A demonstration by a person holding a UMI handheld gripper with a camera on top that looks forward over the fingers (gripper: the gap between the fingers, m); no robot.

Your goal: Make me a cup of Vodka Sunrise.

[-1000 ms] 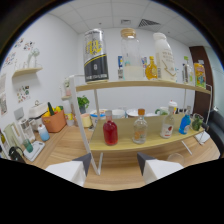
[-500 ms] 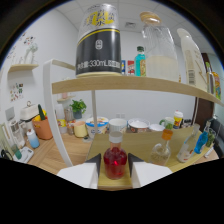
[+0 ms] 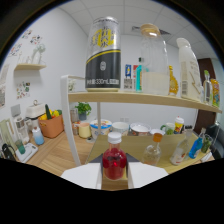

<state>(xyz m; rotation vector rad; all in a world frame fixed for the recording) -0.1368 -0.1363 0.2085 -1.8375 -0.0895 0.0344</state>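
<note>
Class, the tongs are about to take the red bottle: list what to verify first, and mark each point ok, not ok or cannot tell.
1. Red bottle stands between the tongs: ok.
2. Bottle upright on the lower shelf: ok.
3. White cap on: ok.
4. Tongs pressing both sides of the bottle: cannot tell.
5. Clear bottle beside it stands apart: ok.
6. Upper shelf above the cap leaves room to lift: cannot tell.

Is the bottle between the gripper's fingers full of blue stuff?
No, the small bottle standing between the fingers of the gripper holds red liquid under a white cap.
</note>
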